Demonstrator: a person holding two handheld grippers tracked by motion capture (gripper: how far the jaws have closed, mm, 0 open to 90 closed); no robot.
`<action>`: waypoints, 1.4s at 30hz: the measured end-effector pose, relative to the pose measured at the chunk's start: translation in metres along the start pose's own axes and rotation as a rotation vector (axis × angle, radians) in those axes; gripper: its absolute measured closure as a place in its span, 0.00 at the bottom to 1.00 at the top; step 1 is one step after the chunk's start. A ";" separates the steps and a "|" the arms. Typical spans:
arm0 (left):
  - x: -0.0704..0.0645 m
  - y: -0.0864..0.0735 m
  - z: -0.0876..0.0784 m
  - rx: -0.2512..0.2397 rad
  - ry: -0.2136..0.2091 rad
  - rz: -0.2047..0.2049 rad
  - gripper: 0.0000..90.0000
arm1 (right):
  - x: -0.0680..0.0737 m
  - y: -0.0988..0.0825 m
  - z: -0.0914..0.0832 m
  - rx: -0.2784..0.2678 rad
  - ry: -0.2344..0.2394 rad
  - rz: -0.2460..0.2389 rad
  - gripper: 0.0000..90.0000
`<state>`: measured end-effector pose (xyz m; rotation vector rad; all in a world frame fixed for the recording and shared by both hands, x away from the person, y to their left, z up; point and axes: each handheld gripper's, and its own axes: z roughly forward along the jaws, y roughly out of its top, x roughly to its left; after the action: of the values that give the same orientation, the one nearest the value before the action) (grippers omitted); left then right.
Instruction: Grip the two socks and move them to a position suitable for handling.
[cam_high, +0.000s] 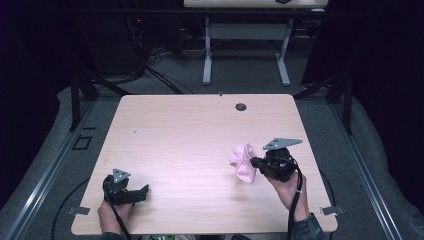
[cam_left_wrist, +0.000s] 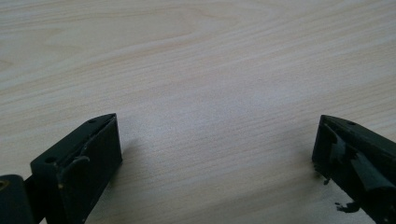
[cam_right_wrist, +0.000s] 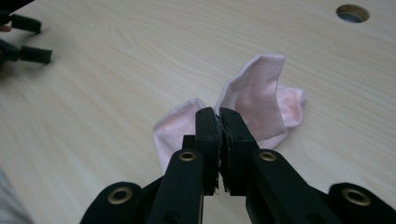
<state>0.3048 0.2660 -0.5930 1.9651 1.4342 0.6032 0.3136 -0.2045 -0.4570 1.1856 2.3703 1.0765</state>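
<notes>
**Right gripper pinches pink cloth**

Right gripper (cam_right_wrist: 219, 116) has its jaws clamped tight on a pink cloth (cam_right_wrist: 254, 100), which bunches and fans out beyond the tips, at the right side of the table (cam_high: 190, 130). Left gripper (cam_high: 142, 192) sits near the table's front left corner, jaws spread wide with nothing between them, well apart from the cloth. A round hole (cam_high: 241, 107) marks the table's far edge.

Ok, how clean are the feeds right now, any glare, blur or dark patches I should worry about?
High view: the table is evenly lit with a soft sheen mid-top, surroundings fall nearly black. Left gripper view: wood grain sharp, near jaws soft. Right gripper view: the pink cloth pinched in the right hand-held gripper reads clearly; the left hand-held gripper at the far corner is blurred.
</notes>
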 end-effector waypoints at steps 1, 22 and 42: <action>0.000 0.000 0.000 -0.001 0.001 0.000 0.01 | 0.007 0.000 -0.002 0.006 0.003 0.000 0.96; -0.001 0.001 0.000 0.000 -0.013 0.013 0.02 | 0.022 -0.017 0.059 0.030 0.194 -0.017 0.49; -0.156 0.049 0.005 0.051 -0.571 0.206 0.25 | 0.006 -0.033 0.112 0.159 0.196 -0.100 0.67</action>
<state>0.2930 0.1063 -0.5616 2.1112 0.9098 0.0677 0.3511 -0.1570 -0.5573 1.0400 2.6782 1.0296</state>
